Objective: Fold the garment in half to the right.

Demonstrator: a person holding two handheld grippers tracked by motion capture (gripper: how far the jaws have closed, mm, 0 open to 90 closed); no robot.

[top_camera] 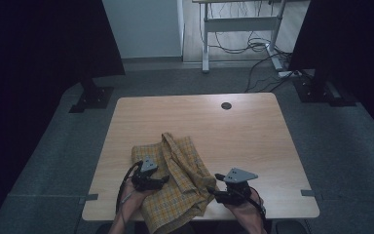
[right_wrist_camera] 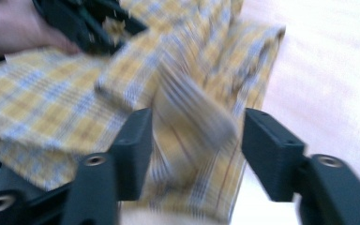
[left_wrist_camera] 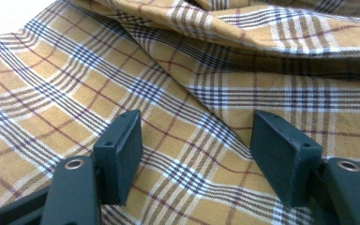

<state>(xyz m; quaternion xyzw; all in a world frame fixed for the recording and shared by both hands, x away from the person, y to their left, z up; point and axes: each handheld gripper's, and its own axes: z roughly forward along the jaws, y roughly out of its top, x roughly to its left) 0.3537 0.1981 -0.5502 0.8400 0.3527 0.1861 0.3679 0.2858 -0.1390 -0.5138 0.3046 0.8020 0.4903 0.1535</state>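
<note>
A yellow plaid cloth (top_camera: 182, 168) lies crumpled on the near half of the wooden table (top_camera: 243, 141), and its lower part hangs over the front edge. My left gripper (top_camera: 166, 179) rests on the cloth's left part. In the left gripper view its jaws (left_wrist_camera: 197, 140) stand open over flat plaid fabric (left_wrist_camera: 215, 70), with nothing pinched. My right gripper (top_camera: 214, 185) is at the cloth's right edge. In the right gripper view, which is blurred, it (right_wrist_camera: 197, 140) is open with a loose fold of cloth (right_wrist_camera: 192, 117) between the pads. The left gripper (right_wrist_camera: 93, 28) and its hand appear beyond.
A round cable hole (top_camera: 226, 105) sits near the table's far edge. Bare wood stretches behind and to the right of the cloth. Black stand feet (top_camera: 95, 95) flank the table on the grey carpet, and a desk frame with cables (top_camera: 243, 29) stands at the back.
</note>
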